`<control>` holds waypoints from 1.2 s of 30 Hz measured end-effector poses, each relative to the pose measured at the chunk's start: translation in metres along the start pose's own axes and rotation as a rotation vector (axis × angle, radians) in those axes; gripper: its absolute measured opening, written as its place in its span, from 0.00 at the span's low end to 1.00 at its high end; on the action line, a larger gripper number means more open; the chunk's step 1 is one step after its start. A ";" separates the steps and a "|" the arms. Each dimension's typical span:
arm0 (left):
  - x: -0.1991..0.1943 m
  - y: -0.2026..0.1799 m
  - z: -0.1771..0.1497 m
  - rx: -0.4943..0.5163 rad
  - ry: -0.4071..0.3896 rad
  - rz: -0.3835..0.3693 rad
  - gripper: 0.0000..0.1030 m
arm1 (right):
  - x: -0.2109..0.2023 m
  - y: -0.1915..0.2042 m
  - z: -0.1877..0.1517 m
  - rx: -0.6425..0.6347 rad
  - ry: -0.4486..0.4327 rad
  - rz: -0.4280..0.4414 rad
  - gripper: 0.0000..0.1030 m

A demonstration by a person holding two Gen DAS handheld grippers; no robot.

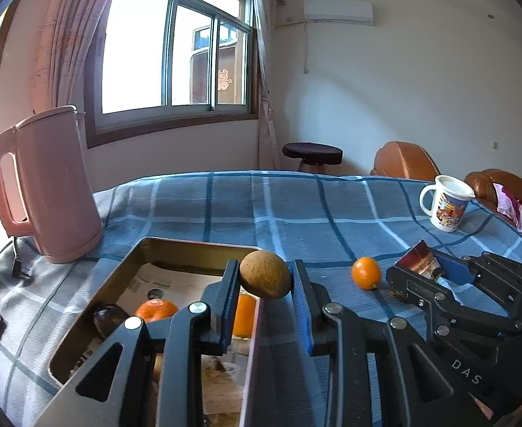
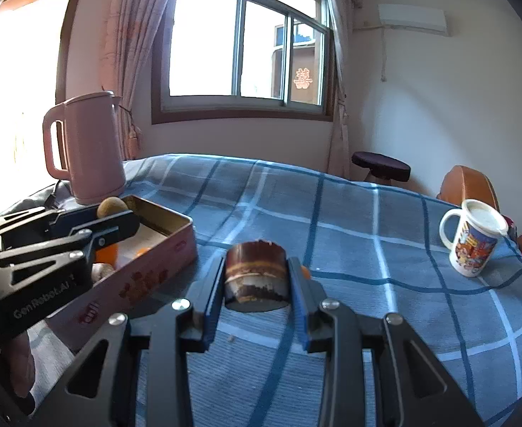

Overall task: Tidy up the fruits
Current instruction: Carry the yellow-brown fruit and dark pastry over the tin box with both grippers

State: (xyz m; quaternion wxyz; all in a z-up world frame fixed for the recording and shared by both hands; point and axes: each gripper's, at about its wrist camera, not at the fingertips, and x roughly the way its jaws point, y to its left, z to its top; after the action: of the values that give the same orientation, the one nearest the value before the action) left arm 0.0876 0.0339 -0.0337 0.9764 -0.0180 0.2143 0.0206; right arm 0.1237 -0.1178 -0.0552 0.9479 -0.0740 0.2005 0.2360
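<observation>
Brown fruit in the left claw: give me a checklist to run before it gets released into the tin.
1. Grip: brown fruit pinched between the left claw fingers. Ok.
2. Position: fruit sits over the tin rim, not plainly over the inside. Not ok.
3. Landing room: oranges already inside; free spot directly below hidden by the claw. Cannot tell.
4. Right claw stays apart, shut on the brown cylinder. Ok.
5. Small orange fruit left on the tablecloth. Not ok.
</observation>
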 end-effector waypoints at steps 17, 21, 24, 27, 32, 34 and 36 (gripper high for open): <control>-0.012 0.044 0.002 -0.031 0.014 0.095 0.29 | 0.012 0.047 0.017 -0.052 0.011 0.094 0.36; -0.011 0.055 0.002 -0.045 0.024 0.117 0.29 | 0.014 0.056 0.019 -0.068 0.013 0.111 0.36; -0.011 0.064 0.002 -0.056 0.030 0.132 0.29 | 0.016 0.066 0.022 -0.082 0.013 0.126 0.36; -0.012 0.073 0.002 -0.067 0.035 0.147 0.29 | 0.019 0.073 0.025 -0.093 0.012 0.138 0.36; -0.012 0.085 0.001 -0.076 0.042 0.167 0.29 | 0.023 0.086 0.030 -0.112 0.013 0.156 0.36; -0.012 0.089 0.001 -0.077 0.045 0.176 0.29 | 0.024 0.091 0.030 -0.119 0.015 0.163 0.36; -0.011 0.093 0.000 -0.083 0.049 0.184 0.29 | 0.026 0.095 0.030 -0.126 0.018 0.168 0.36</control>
State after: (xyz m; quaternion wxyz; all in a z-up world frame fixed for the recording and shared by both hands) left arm 0.0730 0.1269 -0.0313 0.9632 -0.0394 0.2379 0.1184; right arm 0.1100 -0.0160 -0.0430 0.9164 -0.1185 0.1994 0.3263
